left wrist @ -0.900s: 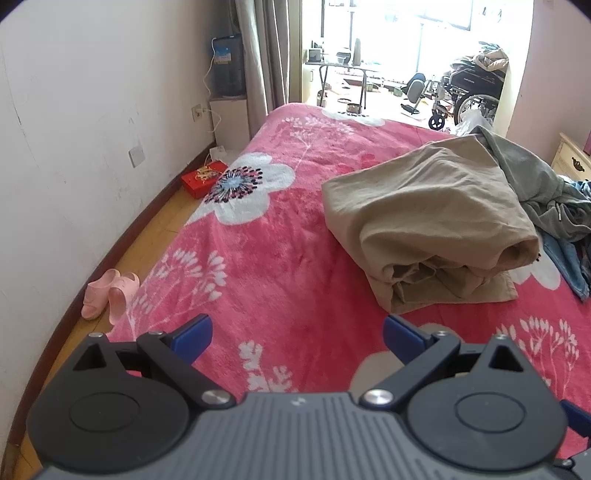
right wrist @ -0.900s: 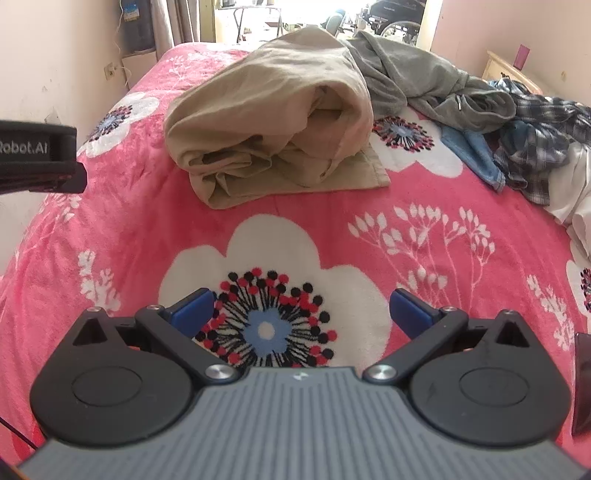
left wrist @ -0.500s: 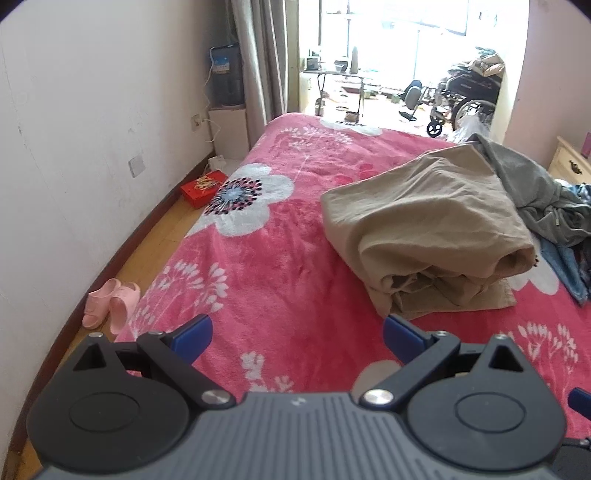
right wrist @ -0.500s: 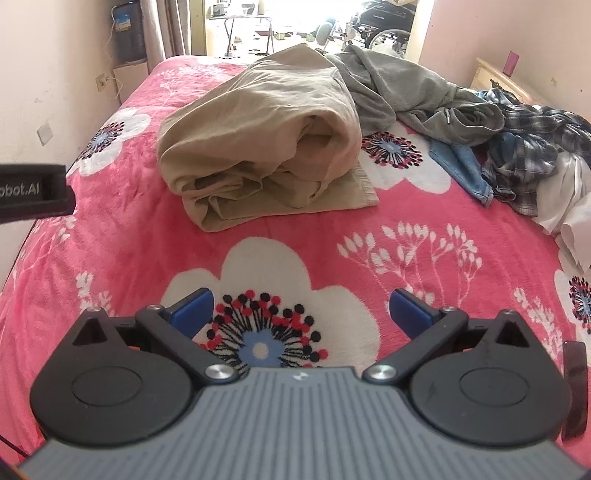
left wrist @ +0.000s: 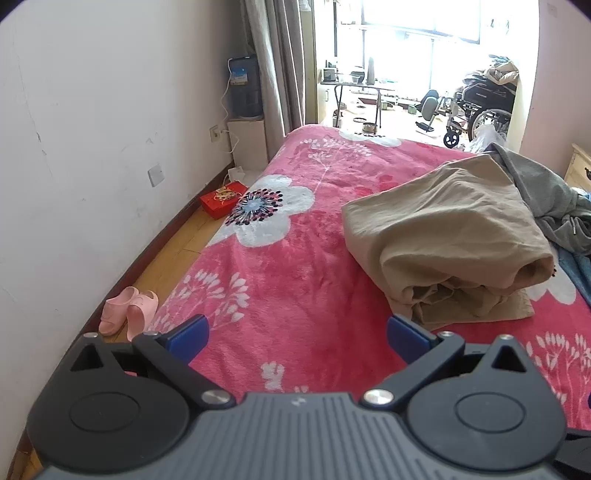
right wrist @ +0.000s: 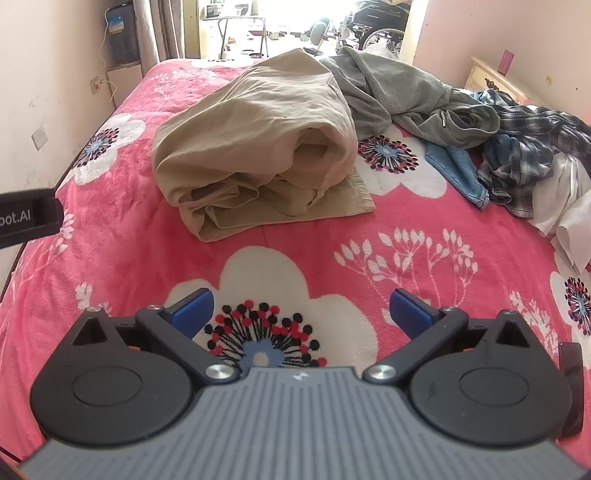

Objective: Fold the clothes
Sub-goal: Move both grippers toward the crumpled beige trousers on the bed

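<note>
L gripper (left wrist: 297, 334) and R gripper (right wrist: 301, 310): both w/ jaws spread wide, nothing held, above pink blanket (right wrist: 122, 251). Tan garment (right wrist: 255, 147) lies loosely folded mid-bed ahead of both, apart from fingers. Grey hoodie (right wrist: 406, 96) touches its far-right side; plaid shirt (right wrist: 524, 155) further right.

White wall (left wrist: 92, 129), wood floor (left wrist: 173, 254), grey curtain (left wrist: 277, 62), bright window (left wrist: 424, 22).

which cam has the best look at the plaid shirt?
Right wrist. The plaid shirt lies crumpled in plain view at the bed's right side, between the grey hoodie and a white garment. In the left wrist view the shirt is not visible; only the hoodie and a blue scrap show at that edge.
</note>
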